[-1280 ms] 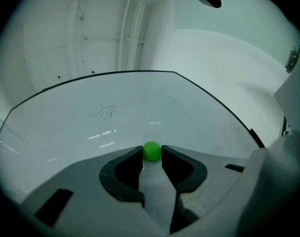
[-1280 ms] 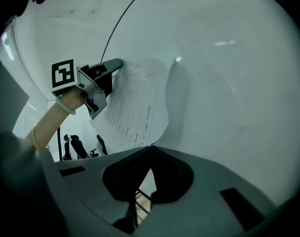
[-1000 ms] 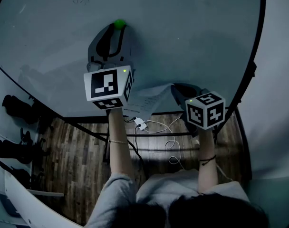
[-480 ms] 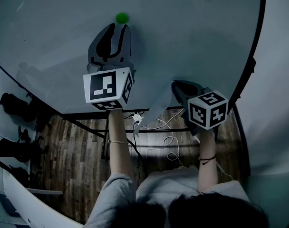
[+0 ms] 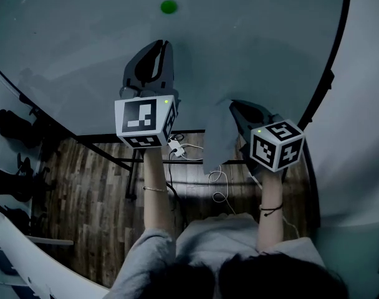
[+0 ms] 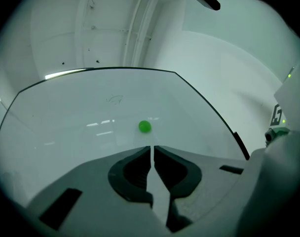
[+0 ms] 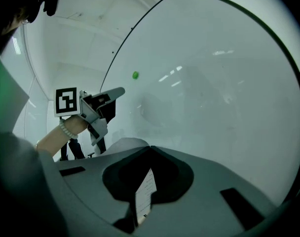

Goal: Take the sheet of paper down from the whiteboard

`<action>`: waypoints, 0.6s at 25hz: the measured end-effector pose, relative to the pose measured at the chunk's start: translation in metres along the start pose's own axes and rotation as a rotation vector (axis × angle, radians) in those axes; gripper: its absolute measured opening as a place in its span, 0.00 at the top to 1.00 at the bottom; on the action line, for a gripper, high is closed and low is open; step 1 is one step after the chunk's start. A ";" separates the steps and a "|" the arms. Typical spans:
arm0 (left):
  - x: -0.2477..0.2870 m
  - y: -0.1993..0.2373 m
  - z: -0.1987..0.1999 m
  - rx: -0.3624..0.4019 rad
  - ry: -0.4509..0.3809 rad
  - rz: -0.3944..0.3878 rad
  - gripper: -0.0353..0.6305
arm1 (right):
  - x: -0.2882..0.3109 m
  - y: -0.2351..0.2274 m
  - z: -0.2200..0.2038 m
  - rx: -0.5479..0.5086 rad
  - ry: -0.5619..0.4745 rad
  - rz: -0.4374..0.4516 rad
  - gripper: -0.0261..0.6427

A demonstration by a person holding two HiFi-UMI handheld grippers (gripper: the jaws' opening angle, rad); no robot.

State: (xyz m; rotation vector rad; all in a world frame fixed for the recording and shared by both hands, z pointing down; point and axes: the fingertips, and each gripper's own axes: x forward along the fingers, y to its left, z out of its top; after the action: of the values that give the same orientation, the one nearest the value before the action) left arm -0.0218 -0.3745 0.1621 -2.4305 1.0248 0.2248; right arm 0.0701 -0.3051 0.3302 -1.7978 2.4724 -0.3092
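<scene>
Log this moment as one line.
left gripper: closing, empty, below green magnet | right gripper: shut on sheet | sheet: not under green magnet

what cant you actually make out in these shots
- Print on the sheet of paper: in the right gripper view it sits edge-on in the shut right hand-held gripper, and the lines are too small to read.
- Scribble on the whiteboard: left gripper view, too faint and tiny.
- Dark shapes at the left: head view, too dim to identify.
</scene>
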 end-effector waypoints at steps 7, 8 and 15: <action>-0.049 -0.028 -0.041 -0.120 0.129 0.024 0.94 | -0.019 0.012 -0.007 -0.024 -0.003 0.062 0.96; -0.055 -0.035 -0.047 -0.133 0.145 0.025 0.94 | -0.023 0.013 -0.009 -0.028 0.002 0.075 0.96; -0.098 -0.071 -0.064 -0.229 0.245 0.091 0.94 | -0.049 0.020 -0.004 -0.058 0.025 0.157 0.96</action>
State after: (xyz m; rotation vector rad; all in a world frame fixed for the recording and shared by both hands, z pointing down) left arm -0.0432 -0.3028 0.2767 -2.6689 1.2799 0.0793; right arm 0.0661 -0.2523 0.3270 -1.6153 2.6464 -0.2538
